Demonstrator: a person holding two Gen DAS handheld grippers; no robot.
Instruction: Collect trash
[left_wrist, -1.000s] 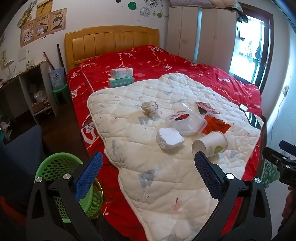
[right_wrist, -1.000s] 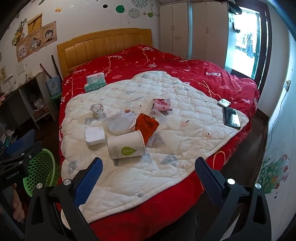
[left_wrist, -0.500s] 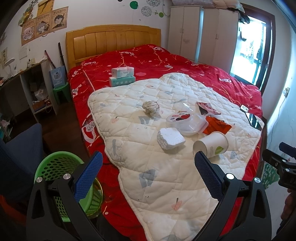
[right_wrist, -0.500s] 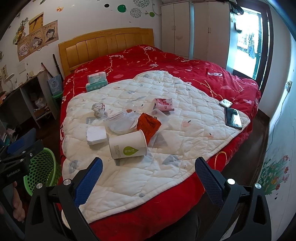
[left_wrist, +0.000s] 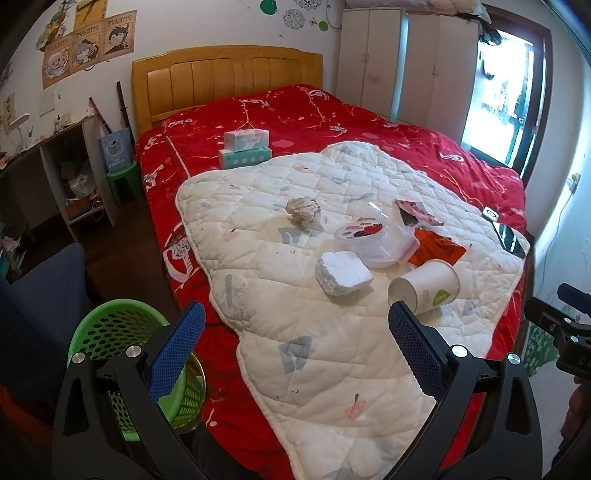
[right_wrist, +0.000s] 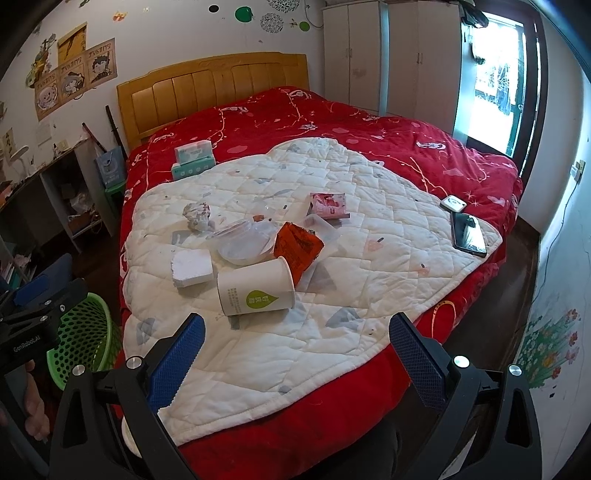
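Trash lies on a white quilt (left_wrist: 295, 325) on the red bed: a paper cup on its side (left_wrist: 424, 290) (right_wrist: 256, 291), a white foam block (left_wrist: 343, 277) (right_wrist: 192, 267), a clear plastic container (left_wrist: 369, 240) (right_wrist: 245, 245), an orange wrapper (left_wrist: 437, 251) (right_wrist: 297, 245), a pink packet (left_wrist: 417, 212) (right_wrist: 328, 205) and a crumpled paper ball (left_wrist: 303, 210) (right_wrist: 197, 216). A green mesh basket (left_wrist: 110, 332) (right_wrist: 86, 339) stands on the floor beside the bed. My left gripper (left_wrist: 295, 343) and right gripper (right_wrist: 295, 347) are open and empty, short of the trash.
Two tissue boxes (left_wrist: 243, 149) lie near the headboard. A phone (right_wrist: 469, 234) and a small white device (right_wrist: 452, 203) lie at the quilt's right edge. A blue chair (left_wrist: 37, 295) and a desk (left_wrist: 44, 166) stand left of the bed. Wardrobes (left_wrist: 406, 62) stand at the back.
Both views have shifted slightly; the grippers have drifted a little and both stay open. The trash has not moved.
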